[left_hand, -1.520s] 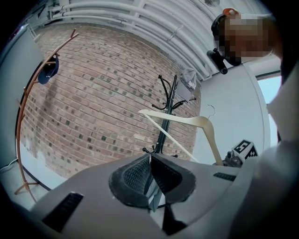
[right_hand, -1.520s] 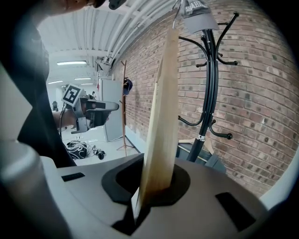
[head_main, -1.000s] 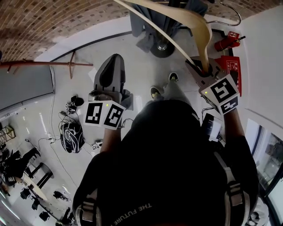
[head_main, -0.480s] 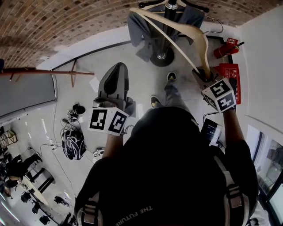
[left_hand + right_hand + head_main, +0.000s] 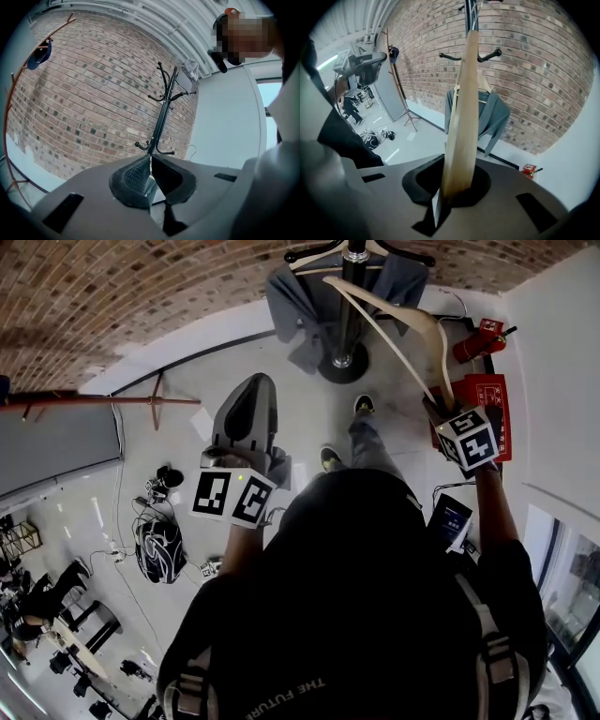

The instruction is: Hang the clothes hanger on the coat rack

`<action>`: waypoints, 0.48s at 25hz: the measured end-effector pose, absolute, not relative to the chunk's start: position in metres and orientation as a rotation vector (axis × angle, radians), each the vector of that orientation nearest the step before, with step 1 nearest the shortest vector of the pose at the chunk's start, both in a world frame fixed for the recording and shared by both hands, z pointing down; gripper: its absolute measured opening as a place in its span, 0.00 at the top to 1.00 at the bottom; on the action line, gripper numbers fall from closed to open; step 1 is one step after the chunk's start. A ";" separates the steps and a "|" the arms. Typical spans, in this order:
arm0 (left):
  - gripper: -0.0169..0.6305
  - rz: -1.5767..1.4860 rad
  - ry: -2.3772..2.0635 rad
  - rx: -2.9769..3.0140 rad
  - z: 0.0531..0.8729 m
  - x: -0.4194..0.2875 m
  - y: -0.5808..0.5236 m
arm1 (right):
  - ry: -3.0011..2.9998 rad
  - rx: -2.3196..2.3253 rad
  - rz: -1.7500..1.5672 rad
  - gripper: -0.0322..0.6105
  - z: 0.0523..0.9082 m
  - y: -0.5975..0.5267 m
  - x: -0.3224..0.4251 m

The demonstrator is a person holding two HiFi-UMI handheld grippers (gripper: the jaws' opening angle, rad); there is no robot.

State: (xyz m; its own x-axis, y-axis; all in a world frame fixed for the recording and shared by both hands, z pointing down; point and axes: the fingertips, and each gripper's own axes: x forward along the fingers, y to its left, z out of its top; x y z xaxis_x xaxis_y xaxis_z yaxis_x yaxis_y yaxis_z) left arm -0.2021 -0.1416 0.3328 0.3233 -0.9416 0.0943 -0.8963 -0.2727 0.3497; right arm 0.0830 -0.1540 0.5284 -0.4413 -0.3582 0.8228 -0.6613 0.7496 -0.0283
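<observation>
Right gripper (image 5: 435,407) pinches one end of the pale wooden clothes hanger (image 5: 405,311), lowered since earlier toward the black metal coat rack (image 5: 351,298) ahead; white wall (image 5: 553,381) close on its right. Left gripper (image 5: 246,396) pressed together, empty, pale floor (image 5: 178,362) open ahead.

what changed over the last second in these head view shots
The right gripper carried the wooden hanger down and closer to the coat rack. Its fingers stayed shut on the hanger, and the left gripper stayed shut and empty.

Pale tan hanger (image 5: 463,117), black rack (image 5: 162,112), grey jacket (image 5: 494,117) — red-brick wall (image 5: 84,93)
</observation>
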 end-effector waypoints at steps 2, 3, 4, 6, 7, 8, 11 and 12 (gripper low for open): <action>0.93 -0.185 -1.634 2.257 0.334 -0.200 -0.141 | -2.031 0.791 0.468 0.90 0.537 -0.152 0.095; 0.93 -0.185 -1.632 2.258 0.334 -0.199 -0.140 | -2.013 0.801 0.478 0.90 0.541 -0.151 0.100; 0.93 -0.185 -1.630 2.259 0.335 -0.198 -0.139 | -1.995 0.811 0.486 0.90 0.544 -0.149 0.106; 0.93 -0.184 -1.626 2.262 0.335 -0.197 -0.138 | -1.967 0.834 0.504 0.90 0.551 -0.147 0.115; 0.93 -0.184 -1.624 2.263 0.336 -0.197 -0.137 | -1.955 0.848 0.517 0.90 0.554 -0.145 0.120; 0.93 -0.185 -1.622 2.265 0.336 -0.197 -0.137 | -1.943 0.863 0.530 0.90 0.557 -0.144 0.124; 0.93 -0.187 -1.616 2.272 0.335 -0.195 -0.136 | -1.901 0.919 0.573 0.90 0.565 -0.143 0.138; 0.93 -0.188 -1.614 2.275 0.334 -0.195 -0.136 | -1.886 0.941 0.584 0.90 0.566 -0.144 0.142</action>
